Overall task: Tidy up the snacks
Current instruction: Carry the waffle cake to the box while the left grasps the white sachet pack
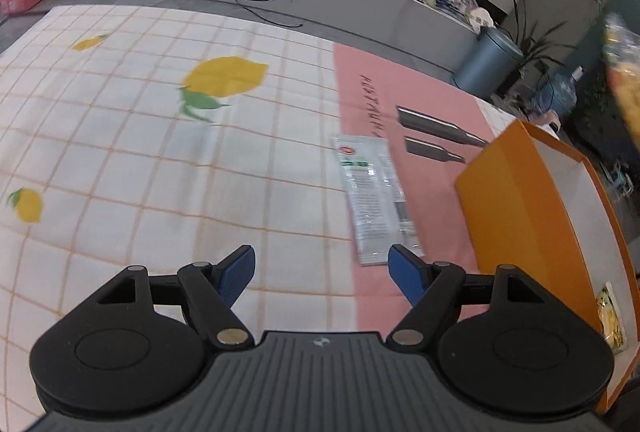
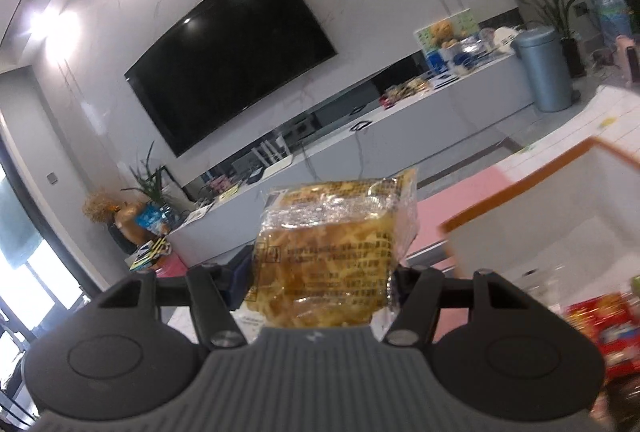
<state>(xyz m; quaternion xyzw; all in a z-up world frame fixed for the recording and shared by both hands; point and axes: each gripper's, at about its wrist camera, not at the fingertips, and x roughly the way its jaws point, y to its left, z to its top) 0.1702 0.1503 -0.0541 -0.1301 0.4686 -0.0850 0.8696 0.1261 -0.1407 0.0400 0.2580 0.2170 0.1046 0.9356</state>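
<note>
Right wrist view: the right gripper [image 2: 320, 280] is gripping a clear-wrapped yellow snack pack [image 2: 332, 252] between its jaws, carried in the air near the orange box [image 2: 516, 188], whose white interior is showing at lower right. A red packet [image 2: 604, 332] appears to be lying inside, though blur is making that uncertain. Left wrist view: the left gripper [image 1: 322, 274] is hovering wide open and empty above the lemon-print cloth [image 1: 160, 152], with a white sachet [image 1: 370, 192] lying just ahead, beside the box. Advice: carry the pack fully over the rim, lower it inside, then release.
</note>
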